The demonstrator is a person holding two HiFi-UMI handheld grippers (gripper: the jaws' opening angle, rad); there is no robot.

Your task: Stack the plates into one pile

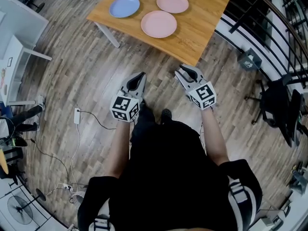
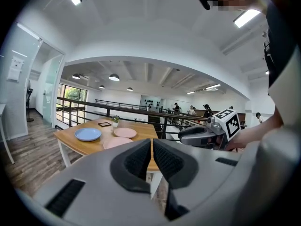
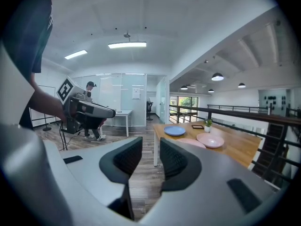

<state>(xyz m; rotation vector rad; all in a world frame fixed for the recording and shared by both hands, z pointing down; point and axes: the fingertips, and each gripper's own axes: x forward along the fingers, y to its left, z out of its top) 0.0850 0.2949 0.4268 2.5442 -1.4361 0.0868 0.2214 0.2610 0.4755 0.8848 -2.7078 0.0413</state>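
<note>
Three plates lie apart on the wooden table [image 1: 202, 28]: a blue plate [image 1: 124, 6] at the left, a pink plate [image 1: 172, 3] at the far side, and another pink plate [image 1: 159, 24] nearer the table's front. Both grippers hang over the floor, short of the table. My left gripper [image 1: 140, 74] is shut, pads together, with nothing in it [image 2: 152, 142]. My right gripper [image 1: 180, 71] stands a little open, with only floor showing through the gap [image 3: 150, 142]. In the left gripper view the blue plate [image 2: 88, 134] lies well ahead. In the right gripper view it [image 3: 175, 131] lies ahead and to the right.
A black railing [image 1: 269, 18] runs behind and right of the table, with a dark office chair [image 1: 281, 105] beside it. A white desk [image 1: 14, 57] stands at the left. Cables and a power strip [image 1: 77, 115] lie on the wooden floor. A small potted plant [image 2: 115, 121] sits on the table.
</note>
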